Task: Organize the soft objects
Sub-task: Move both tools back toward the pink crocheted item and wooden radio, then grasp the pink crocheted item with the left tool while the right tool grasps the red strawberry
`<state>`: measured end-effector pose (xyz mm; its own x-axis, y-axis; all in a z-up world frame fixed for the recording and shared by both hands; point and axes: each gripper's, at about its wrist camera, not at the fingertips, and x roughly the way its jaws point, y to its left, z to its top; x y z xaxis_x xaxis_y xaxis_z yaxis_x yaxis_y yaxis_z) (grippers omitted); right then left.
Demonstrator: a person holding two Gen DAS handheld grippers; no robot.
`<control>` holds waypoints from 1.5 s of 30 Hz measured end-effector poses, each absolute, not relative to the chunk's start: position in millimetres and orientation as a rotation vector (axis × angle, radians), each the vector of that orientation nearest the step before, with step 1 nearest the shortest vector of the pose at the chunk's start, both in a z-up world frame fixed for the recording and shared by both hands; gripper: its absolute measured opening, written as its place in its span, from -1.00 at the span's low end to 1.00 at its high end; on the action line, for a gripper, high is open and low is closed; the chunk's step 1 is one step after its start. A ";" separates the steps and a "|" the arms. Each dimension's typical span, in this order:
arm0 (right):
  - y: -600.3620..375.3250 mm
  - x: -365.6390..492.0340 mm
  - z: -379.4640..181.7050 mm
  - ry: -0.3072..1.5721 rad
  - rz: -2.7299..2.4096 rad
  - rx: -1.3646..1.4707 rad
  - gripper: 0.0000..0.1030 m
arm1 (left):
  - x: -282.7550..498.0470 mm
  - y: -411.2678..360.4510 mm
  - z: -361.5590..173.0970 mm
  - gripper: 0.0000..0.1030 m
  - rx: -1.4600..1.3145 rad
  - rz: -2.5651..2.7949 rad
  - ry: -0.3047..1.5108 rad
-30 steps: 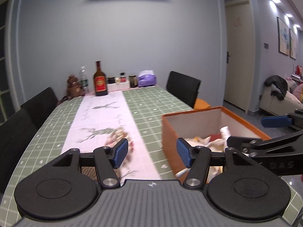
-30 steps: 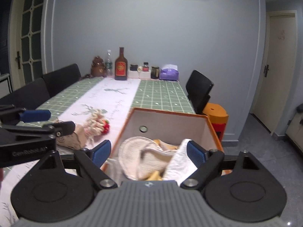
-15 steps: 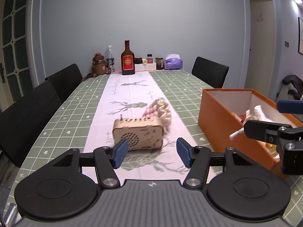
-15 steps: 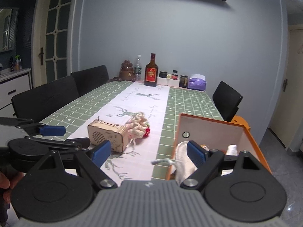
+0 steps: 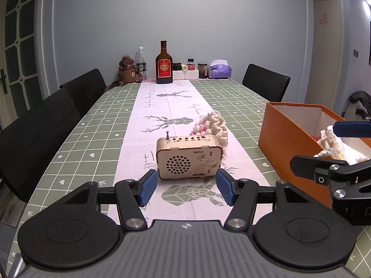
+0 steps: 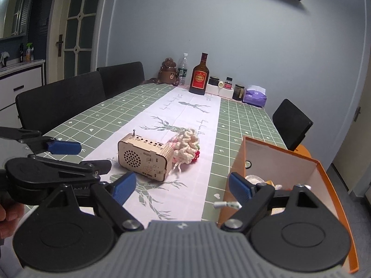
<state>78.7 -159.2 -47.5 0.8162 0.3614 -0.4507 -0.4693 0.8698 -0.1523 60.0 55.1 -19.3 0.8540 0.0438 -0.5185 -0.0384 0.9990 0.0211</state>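
Here, the cream-and-pink crocheted yarn bundle [image 5: 212,126] lies on the pale runner with printed deer [image 5: 167,106] near the middle of the table [image 5: 97,118], touching the back of the small light plywood radio box [image 5: 188,159] that stands upright in front of it; in the right wrist view the same bundle [image 6: 186,146] shows a patch of red at its lower edge and a loose strand trailing beside the radio box [image 6: 145,157]; to the right, apart from both, sits the open orange cardboard box with white inner walls [image 5: 289,136], and pale knitted items [image 5: 334,143] lie inside it; the box [image 6: 285,159] stands at the table's right edge.

The left hand-held gripper [image 5: 186,187] is open, its blue pads apart with nothing between them, lined up just short of the radio box; the right hand-held gripper [image 6: 182,187] is also open and empty, held over the runner beside the orange box's near corner; in the left wrist view it [image 5: 334,146] reaches in over that box.

At the far end of the green checked tablecloth stand a dark glass bottle with a red label [image 5: 164,63], a clear plastic water bottle [image 5: 141,62], a brown bear-shaped flask [image 5: 127,70], small jars [image 5: 201,70] and a purple tissue pack [image 5: 219,69]; black chairs [image 5: 39,125] line the table's sides.
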 end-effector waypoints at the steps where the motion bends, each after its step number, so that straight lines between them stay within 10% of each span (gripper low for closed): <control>1: -156.7 81.4 -46.4 0.426 0.452 -0.271 0.66 | 62.1 56.6 -18.8 0.34 0.011 0.044 0.546; 32: -117.5 253.3 -21.2 0.735 0.578 -0.255 0.66 | 185.3 108.7 14.8 0.33 -0.052 0.033 0.640; 45: -99.8 338.8 -48.0 0.883 0.566 -0.216 0.18 | 239.3 99.6 1.4 0.32 -0.053 -0.013 0.740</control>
<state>338.8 -99.8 -48.0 0.5004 0.3773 -0.7793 -0.5502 0.8335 0.0503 239.3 99.6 1.4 0.7382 -0.0306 -0.6739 -0.0070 0.9986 -0.0531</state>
